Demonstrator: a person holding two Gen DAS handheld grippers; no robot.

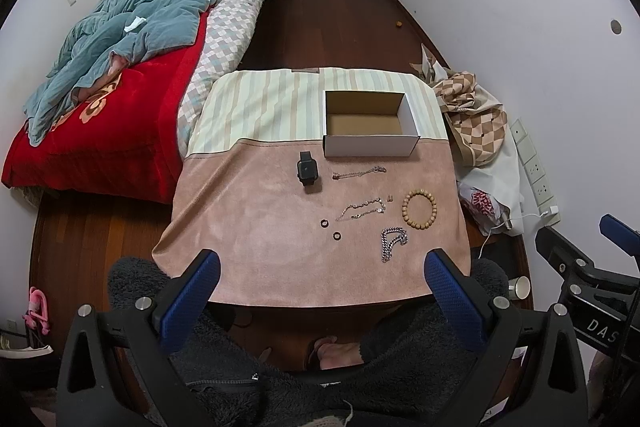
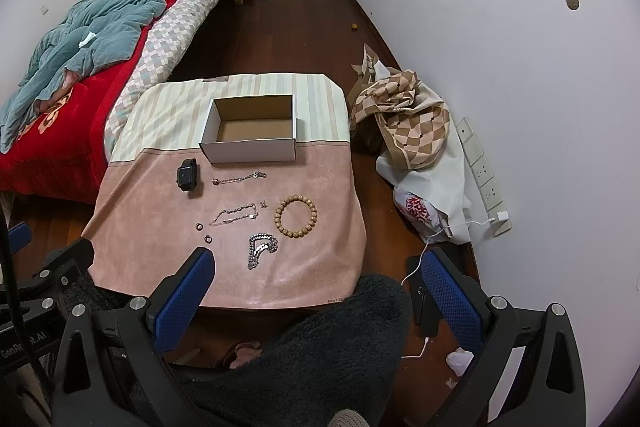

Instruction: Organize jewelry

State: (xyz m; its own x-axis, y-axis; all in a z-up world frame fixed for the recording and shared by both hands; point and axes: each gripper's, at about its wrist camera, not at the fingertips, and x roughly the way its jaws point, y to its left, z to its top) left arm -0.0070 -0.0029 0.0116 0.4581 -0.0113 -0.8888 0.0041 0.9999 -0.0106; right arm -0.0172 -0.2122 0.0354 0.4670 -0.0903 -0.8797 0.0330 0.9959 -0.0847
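An open, empty white cardboard box (image 1: 370,145) (image 2: 250,149) stands at the back of the cloth-covered table (image 1: 256,227) (image 2: 152,211). In front of it lie a black smartwatch (image 1: 307,167) (image 2: 187,173), a thin chain (image 1: 359,173) (image 2: 239,179), a second thin chain (image 1: 362,209) (image 2: 235,214), a wooden bead bracelet (image 1: 419,208) (image 2: 295,217), a heavy silver chain (image 1: 393,242) (image 2: 261,247) and two small rings (image 1: 323,223) (image 1: 337,235). My left gripper (image 1: 322,263) is open and empty, above the table's near edge. My right gripper (image 2: 316,267) is open and empty, near the table's front right corner.
A bed (image 1: 116,115) with a red cover and a blue quilt stands left of the table. A heap of checked cloth and bags (image 2: 412,131) lies on the floor at the right, by a wall power strip (image 2: 482,179). A white cable (image 2: 424,255) trails on the floor.
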